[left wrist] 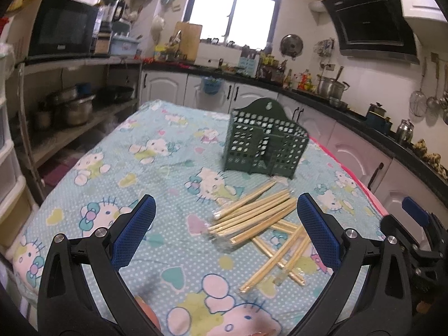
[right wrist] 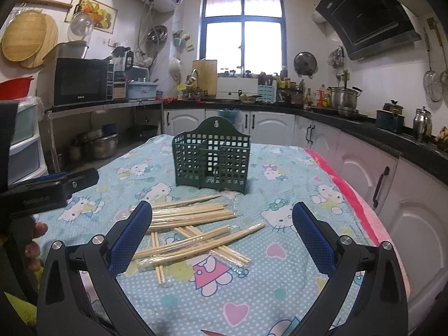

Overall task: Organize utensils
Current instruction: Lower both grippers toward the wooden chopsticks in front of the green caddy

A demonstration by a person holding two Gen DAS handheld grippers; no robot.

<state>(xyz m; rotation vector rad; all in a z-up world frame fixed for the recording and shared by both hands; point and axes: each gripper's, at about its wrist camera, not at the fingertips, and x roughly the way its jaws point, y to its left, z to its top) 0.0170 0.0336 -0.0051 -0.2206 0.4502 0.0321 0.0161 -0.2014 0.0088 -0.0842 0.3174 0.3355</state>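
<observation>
A dark green perforated utensil holder [left wrist: 264,140] [right wrist: 212,161] stands upright on the table, holding nothing that I can see. In front of it lies a loose pile of wrapped wooden chopsticks [left wrist: 260,218] [right wrist: 193,224], some crossed over others. My left gripper [left wrist: 225,224] hovers open above the table, with the pile between and just beyond its blue fingertips. My right gripper [right wrist: 222,226] is open too, over the near part of the pile. In the right wrist view the left gripper's body shows at the left edge, and the right gripper's blue pad shows at the right of the left wrist view.
A cartoon-print blue cloth [left wrist: 145,151] [right wrist: 294,184] covers the table. White cabinets under a black counter [right wrist: 364,128] wrap around the far and right sides. A shelf with pots and a microwave [left wrist: 61,32] stands on the left.
</observation>
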